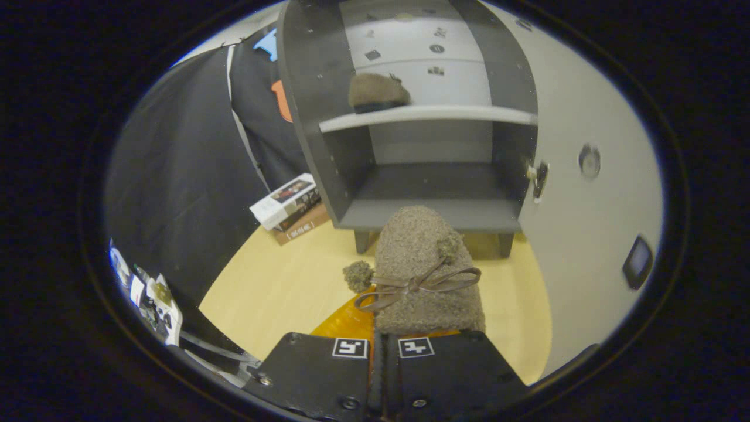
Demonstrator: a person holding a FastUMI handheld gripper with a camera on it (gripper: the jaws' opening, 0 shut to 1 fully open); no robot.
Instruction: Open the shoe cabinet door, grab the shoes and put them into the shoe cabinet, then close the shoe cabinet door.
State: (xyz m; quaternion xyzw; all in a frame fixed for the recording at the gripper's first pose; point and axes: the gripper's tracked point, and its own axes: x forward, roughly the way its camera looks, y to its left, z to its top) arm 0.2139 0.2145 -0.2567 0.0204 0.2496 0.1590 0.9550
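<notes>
gripper (384, 343) pinching a fuzzy bow-tied slipper (425, 269) at its heel, fingers pressed close on it.
open shoe cabinet (410, 152) just beyond the slipper; a matching slipper (378, 92) on its upper shelf, door (586, 193) swung right.

A shoe (378, 92) lies on the cabinet's upper shelf (428, 114); boxes (290, 206) rest on the floor (281, 281).
</notes>
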